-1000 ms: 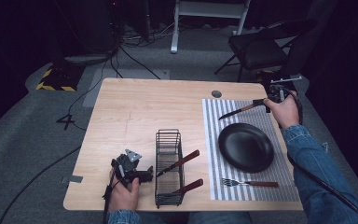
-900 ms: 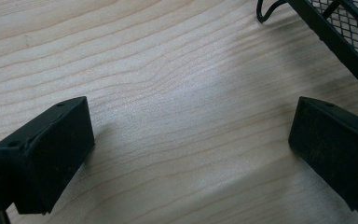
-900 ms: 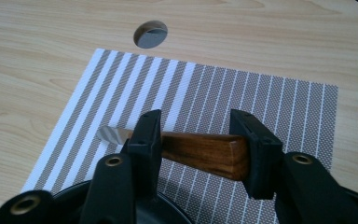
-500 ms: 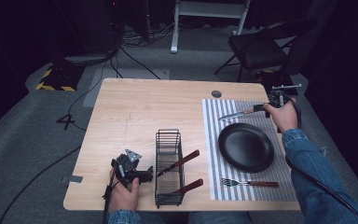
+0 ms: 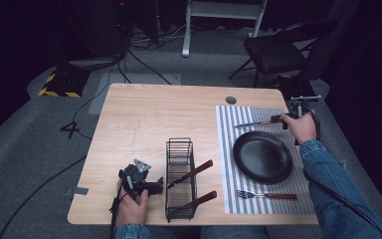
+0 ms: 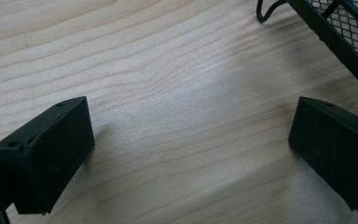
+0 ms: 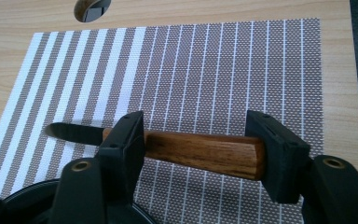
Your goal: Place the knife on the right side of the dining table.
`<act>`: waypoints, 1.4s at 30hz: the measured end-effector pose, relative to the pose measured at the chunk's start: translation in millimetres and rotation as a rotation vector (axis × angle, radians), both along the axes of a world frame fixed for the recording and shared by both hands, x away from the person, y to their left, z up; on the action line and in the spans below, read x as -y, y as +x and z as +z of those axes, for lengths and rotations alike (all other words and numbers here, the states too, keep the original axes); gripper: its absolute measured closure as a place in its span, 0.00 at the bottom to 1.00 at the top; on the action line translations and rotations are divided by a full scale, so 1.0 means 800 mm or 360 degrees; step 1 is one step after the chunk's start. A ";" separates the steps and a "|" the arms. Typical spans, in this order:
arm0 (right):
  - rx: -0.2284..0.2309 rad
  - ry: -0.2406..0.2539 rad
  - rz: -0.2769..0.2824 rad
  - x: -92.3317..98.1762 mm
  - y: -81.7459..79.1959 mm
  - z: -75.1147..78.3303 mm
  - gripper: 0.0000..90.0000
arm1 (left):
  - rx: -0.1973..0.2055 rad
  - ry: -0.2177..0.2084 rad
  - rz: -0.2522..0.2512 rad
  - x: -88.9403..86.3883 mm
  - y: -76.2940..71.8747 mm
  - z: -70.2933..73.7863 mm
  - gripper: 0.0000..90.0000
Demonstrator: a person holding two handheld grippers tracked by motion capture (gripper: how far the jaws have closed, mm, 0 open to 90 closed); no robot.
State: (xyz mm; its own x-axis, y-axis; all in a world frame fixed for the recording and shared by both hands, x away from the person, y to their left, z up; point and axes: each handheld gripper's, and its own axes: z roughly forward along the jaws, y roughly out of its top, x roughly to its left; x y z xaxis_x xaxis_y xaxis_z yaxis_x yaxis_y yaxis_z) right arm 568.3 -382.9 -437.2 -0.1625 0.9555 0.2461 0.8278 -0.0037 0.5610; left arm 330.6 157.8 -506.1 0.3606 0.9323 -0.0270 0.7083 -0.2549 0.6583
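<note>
Two fingers flanking, not clamping, knife over striped mat, right gripper upper right; plate below. Left gripper lower left, spread above desk, beside wire rack.

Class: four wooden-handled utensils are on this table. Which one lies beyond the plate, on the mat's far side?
The knife, at the right claw. The fork lies on the plate's near side; the other two stand in the rack.

The knife with a brown wooden handle and a dark blade lies over the brown-and-white striped woven placemat, just behind the round black plate. Its blade points toward the middle of the light wooden desk.
</note>
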 end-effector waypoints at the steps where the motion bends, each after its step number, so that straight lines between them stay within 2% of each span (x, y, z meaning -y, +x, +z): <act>1: -0.0003 -0.0001 -0.0008 0.000 0.000 -0.001 0.43 | 0.0000 0.0000 0.0000 0.000 0.000 0.000 0.00; 10: -0.0032 0.0020 -0.0050 0.006 0.001 -0.018 0.41 | -0.0001 0.0000 0.0000 0.000 0.000 0.000 0.00; 20: -0.0042 0.0012 -0.0051 0.009 0.000 -0.028 0.40 | 0.0000 0.0000 0.0000 0.000 0.000 0.000 0.00; 27: -0.0084 0.0015 -0.0063 0.012 -0.001 -0.039 0.39 | 0.0000 0.0000 0.0001 0.000 0.000 0.000 0.00; 37: -0.0097 0.0011 -0.0088 0.011 -0.002 -0.044 0.38 | 0.0000 0.0000 0.0000 0.000 0.000 0.000 0.00; 42: -0.0088 0.0000 -0.0095 0.013 -0.002 -0.046 0.41 | -0.0001 0.0000 0.0000 0.000 0.000 0.000 0.00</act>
